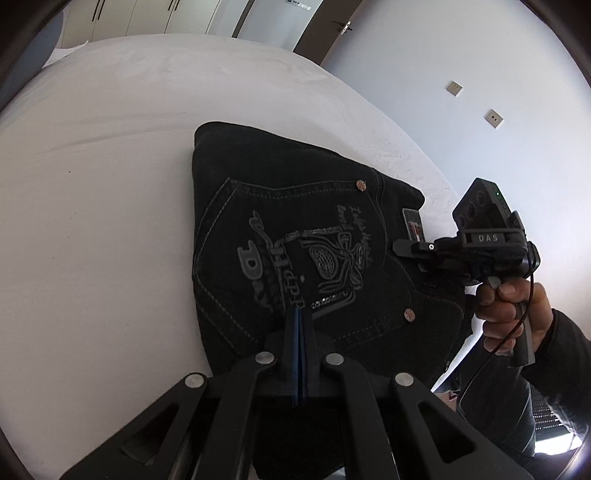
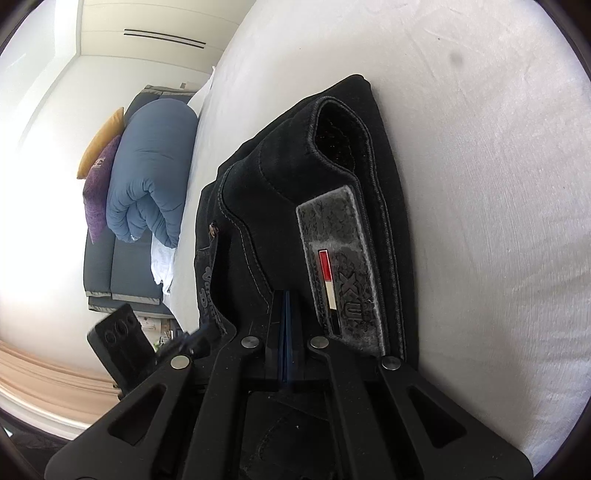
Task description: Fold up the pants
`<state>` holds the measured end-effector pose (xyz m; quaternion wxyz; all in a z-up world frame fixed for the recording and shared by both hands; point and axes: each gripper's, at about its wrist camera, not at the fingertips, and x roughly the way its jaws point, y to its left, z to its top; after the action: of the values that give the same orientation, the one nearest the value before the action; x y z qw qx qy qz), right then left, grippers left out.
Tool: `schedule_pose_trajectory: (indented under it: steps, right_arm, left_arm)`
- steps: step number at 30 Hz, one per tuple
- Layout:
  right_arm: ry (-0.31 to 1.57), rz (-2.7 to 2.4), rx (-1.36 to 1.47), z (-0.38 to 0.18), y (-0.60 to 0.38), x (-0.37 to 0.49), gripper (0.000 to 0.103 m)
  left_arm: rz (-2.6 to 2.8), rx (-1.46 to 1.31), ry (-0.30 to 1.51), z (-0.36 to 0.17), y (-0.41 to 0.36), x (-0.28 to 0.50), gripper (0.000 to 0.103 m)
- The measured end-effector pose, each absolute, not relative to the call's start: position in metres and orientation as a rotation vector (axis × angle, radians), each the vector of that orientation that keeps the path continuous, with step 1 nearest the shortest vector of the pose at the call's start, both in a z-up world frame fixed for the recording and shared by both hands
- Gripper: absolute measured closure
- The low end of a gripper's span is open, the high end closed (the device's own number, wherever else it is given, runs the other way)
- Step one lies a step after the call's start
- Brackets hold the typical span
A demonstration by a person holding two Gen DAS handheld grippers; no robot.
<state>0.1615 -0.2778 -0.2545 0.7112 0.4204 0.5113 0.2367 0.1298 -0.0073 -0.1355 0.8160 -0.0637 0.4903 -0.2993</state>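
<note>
Black jeans (image 1: 295,236) lie folded into a compact stack on the white bed (image 1: 110,184), back pocket with grey embroidery facing up. My left gripper (image 1: 298,310) is shut, its tips over the pocket's near edge; no cloth shows between them. My right gripper (image 1: 400,246) is shut at the waistband beside the grey label patch (image 1: 413,225). In the right wrist view the right gripper (image 2: 285,295) is shut, its tips against the jeans (image 2: 295,177) next to the label patch (image 2: 340,266). I cannot tell whether either pinches cloth.
A rolled blue duvet (image 2: 151,177) with purple and yellow cushions (image 2: 98,173) lies on a grey bench beyond the bed. The bed's right edge runs close to a wall with two sockets (image 1: 454,88). A door (image 1: 332,26) and wardrobes stand behind.
</note>
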Motion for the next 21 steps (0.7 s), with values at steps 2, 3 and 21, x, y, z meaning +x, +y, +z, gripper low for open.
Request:
schedule_pose_trajectory:
  steps: [2, 3, 21]
  right_arm:
    - [1.137, 0.523, 0.935, -0.252, -0.277, 0.159, 0.103]
    - [1.144, 0.515, 0.931, -0.251, -0.276, 0.157, 0.103]
    - [1.080, 0.551, 0.941, -0.252, -0.283, 0.106, 0.103]
  left_arm:
    - [-0.606, -0.065, 1.028, -0.134, -0.012, 0.121, 0.102]
    - [-0.590, -0.029, 1.022, -0.133, -0.016, 0.117, 0.102]
    - [-0.518, 0.053, 1.036, -0.149, -0.034, 0.118, 0.101]
